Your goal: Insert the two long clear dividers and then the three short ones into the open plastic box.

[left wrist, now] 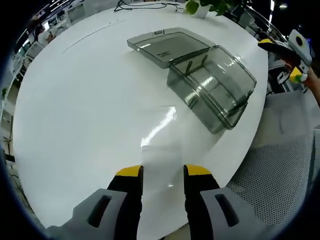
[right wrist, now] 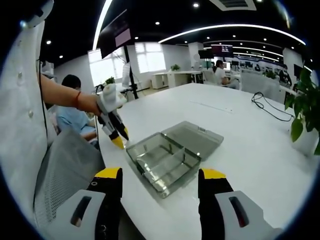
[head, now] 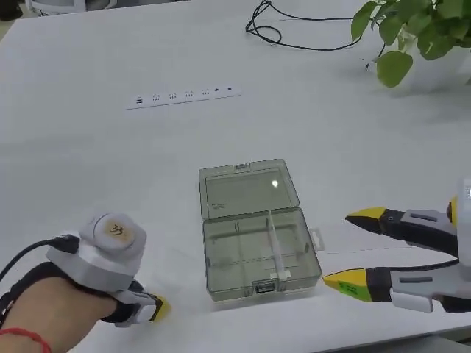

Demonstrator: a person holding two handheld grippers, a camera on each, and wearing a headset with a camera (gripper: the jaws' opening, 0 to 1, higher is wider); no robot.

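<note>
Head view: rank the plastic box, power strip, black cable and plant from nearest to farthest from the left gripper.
From the left gripper, low at left:
1. plastic box, just to its right
2. power strip, farther back on the table
3. black cable, far edge, right of centre
4. plant, far right corner

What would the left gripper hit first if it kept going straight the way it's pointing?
Probably the clear divider lying flat on the table just ahead of the left gripper; its edges are hard to see. The open plastic box sits farther on, to the right.
</note>
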